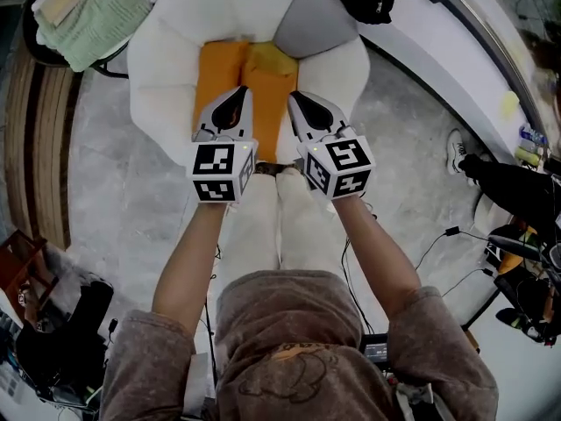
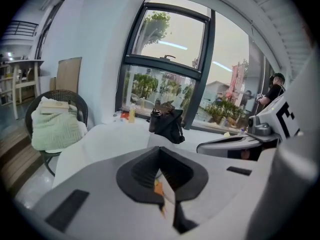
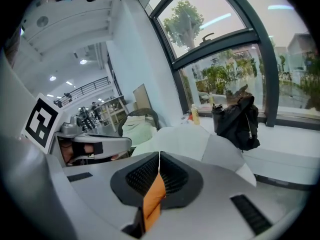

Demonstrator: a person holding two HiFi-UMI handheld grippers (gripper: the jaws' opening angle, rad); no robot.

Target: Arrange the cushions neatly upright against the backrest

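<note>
Task looks barely started. 2 orange cushions (image 1: pixel 250 77) lie flat on the seat of the white armchair (image 1: pixel 158 68), not propped on its backrest. A grey cushion (image 1: pixel 320 20) sits at the armchair's back right corner and looks to be leaning already. Left gripper (image 1: pixel 240 93) and right gripper (image 1: pixel 294 99) hover over the armchair's seat, both clenched with nothing held; orange shows only through the gaps. Beside the armchair, a wicker chair (image 1: pixel 33 38) holds a folded green blanket (image 1: pixel 96 20).
</note>
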